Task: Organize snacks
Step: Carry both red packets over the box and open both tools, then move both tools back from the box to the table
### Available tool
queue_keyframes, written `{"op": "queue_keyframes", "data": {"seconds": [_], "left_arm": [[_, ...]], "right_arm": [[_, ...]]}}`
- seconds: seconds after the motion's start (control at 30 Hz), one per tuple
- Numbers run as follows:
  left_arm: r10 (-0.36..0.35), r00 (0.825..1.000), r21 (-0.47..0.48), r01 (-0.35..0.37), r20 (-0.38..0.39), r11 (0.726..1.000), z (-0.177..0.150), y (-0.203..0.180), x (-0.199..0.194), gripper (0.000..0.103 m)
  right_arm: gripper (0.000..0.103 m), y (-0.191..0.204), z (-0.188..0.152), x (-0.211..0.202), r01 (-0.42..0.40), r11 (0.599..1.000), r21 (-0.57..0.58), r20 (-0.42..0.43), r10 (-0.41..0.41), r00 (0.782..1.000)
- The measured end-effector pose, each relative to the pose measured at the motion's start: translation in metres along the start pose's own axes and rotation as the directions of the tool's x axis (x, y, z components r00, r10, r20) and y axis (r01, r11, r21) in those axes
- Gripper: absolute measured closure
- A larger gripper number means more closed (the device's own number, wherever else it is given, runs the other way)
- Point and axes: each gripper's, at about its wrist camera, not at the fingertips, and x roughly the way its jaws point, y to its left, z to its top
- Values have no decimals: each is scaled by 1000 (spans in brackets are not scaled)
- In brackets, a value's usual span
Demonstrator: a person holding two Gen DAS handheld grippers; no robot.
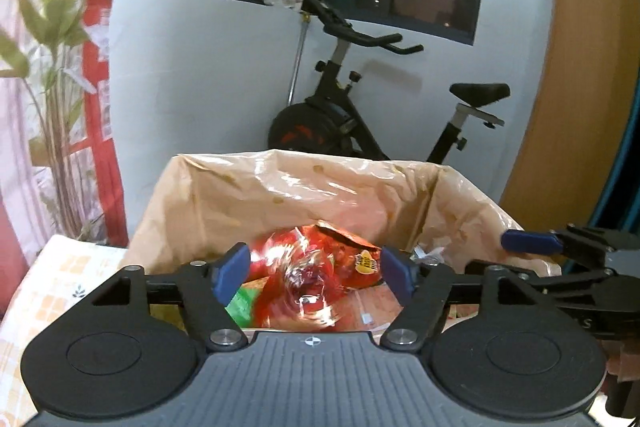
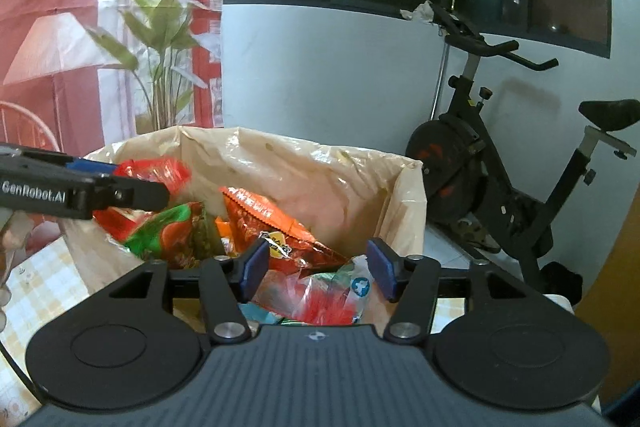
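Observation:
A box lined with a beige plastic bag (image 1: 240,195) (image 2: 320,171) holds several snack packets. My left gripper (image 1: 314,275) hangs open over it. A blurred red packet (image 1: 304,267) (image 2: 156,167) lies between and below its blue pads, which do not press on it. Beside it lies an orange packet with a yellow logo (image 1: 360,255) (image 2: 272,223). My right gripper (image 2: 319,267) is open above a clear packet with red contents (image 2: 328,295), touching nothing. A green packet (image 2: 172,231) sits at the left of the pile. The right gripper's blue pad (image 1: 528,241) shows at the right edge of the box.
The box stands on a table with a chequered cloth (image 1: 60,275) (image 2: 40,275). Behind it an exercise bike (image 1: 360,115) (image 2: 500,187) stands against a white wall under a dark window. A leafy plant (image 1: 52,67) (image 2: 160,47) is at the left, a wooden panel (image 1: 580,107) at the right.

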Motion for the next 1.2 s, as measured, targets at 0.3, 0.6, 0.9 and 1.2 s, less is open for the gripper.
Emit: {"op": "queue_keyframes", "data": {"seconds": [0.3,0.6,0.9,1.2], "left_arm": [[14,999,18,-15,34,1000,7,10,-41,16],[45,998,0,-45,34,999,-15,35,-87,15],[121,993,-38,-122,-8,992,-52,54,-107,15],[157,983,-60,-163,-94,985,-88,64,-96,15]], "right_arm": [[26,10,5,-21,-21,999,32,30,20,999],[26,24,-2,-43,-31,995,92,80,23,997],[26,49,-25,-64,-55,991,118,112,42,993],[26,69,-50,-59,-70,992,105,44,65,997]]}}
